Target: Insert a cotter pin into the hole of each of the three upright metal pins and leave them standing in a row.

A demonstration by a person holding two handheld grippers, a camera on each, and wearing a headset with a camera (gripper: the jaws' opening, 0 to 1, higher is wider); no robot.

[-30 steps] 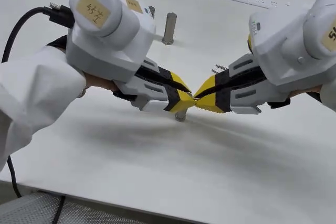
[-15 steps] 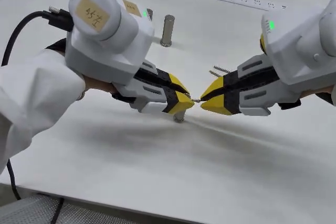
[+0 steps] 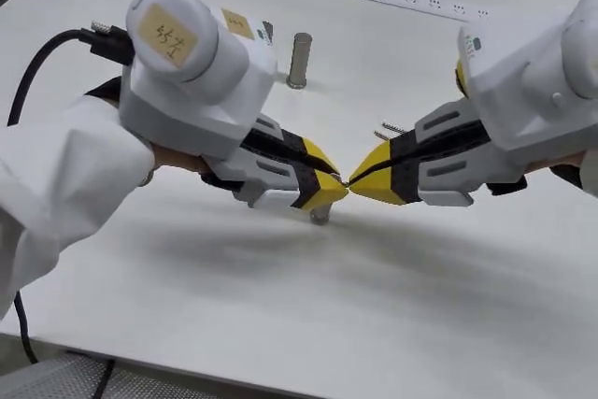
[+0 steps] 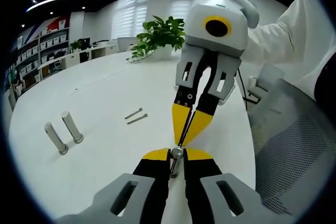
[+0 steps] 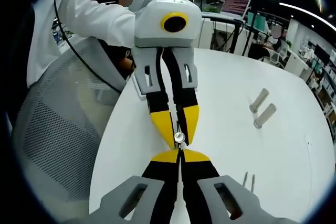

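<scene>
Closed since half a second ago is the small gap between the two gripper tips, which now meet nose to nose in the head view.

An upright metal pin (image 4: 177, 153) is gripped near its top by the left gripper (image 3: 329, 192), whose jaws are clamped on either side of it. The foot of the pin is seen just under the yellow tips, at or just above the white table (image 3: 280, 306). Contact with the table cannot be told.

Against the head of this pin the right gripper (image 3: 363, 178) is pressed, its jaws squeezed together tip to tip. A cotter pin is judged to be pinched there and presented to the hole, but it is too thin to be confirmed.

A second metal pin (image 4: 72, 126) and a third metal pin (image 4: 55, 138) are left standing side by side, well apart from the work, and no cotter pin can be made out in either.

Two loose cotter pins (image 4: 136, 115) are seen lying together on the table between that pair and the grippers. A power strip (image 3: 425, 2) lies at the far edge.

The task is judged to be at its first insertion. No insertion is shown complete, and the row is not yet formed.
</scene>
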